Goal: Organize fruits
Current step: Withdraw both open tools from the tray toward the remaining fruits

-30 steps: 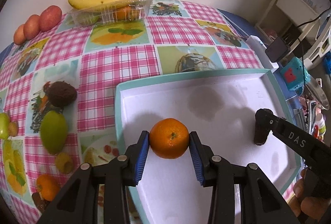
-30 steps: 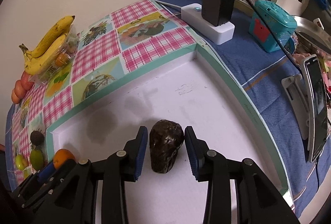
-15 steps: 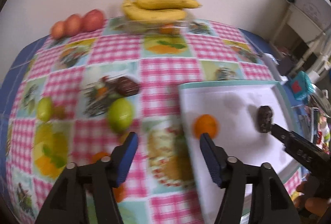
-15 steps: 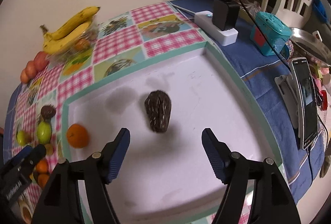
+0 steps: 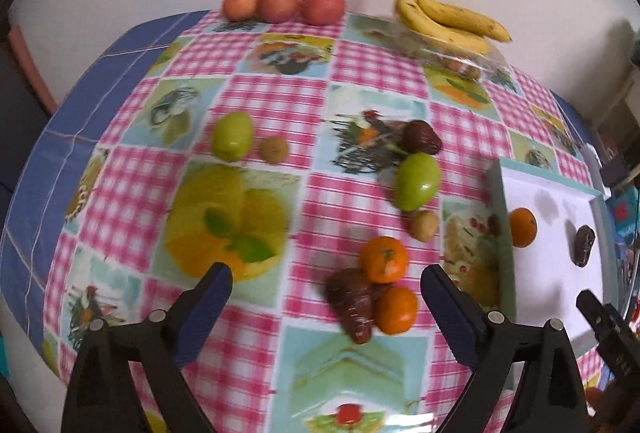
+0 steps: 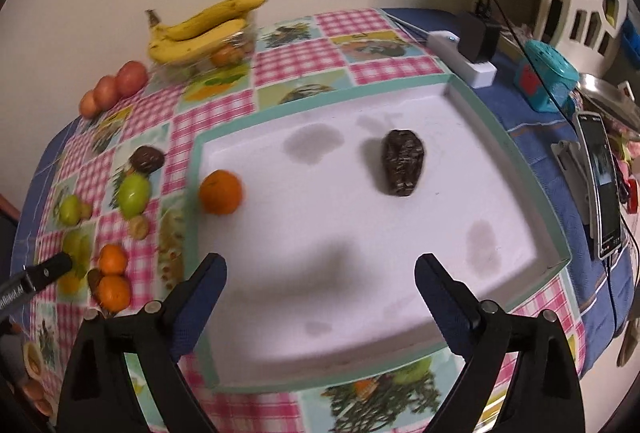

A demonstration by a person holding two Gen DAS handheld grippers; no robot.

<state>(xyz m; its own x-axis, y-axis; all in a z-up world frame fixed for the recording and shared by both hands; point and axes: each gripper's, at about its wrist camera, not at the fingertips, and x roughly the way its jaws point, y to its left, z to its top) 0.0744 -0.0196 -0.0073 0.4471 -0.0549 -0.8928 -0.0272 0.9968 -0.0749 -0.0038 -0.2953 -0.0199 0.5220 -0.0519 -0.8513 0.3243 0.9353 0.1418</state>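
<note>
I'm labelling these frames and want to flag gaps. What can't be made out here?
- Fruit in the clear container: right wrist view, covered by the bananas and blurred; kind unclear.
- Dark fruit beside two oranges: left wrist view, motion blur hides its type.
- Phone screen: right wrist view, too oblique to read.
- Tray: left wrist view, its near corner hidden by the left gripper.

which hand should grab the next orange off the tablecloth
Left. Its open tongs face the two oranges beside a dark fruit on the cloth, while the right tongs hang open above the tray.
</note>
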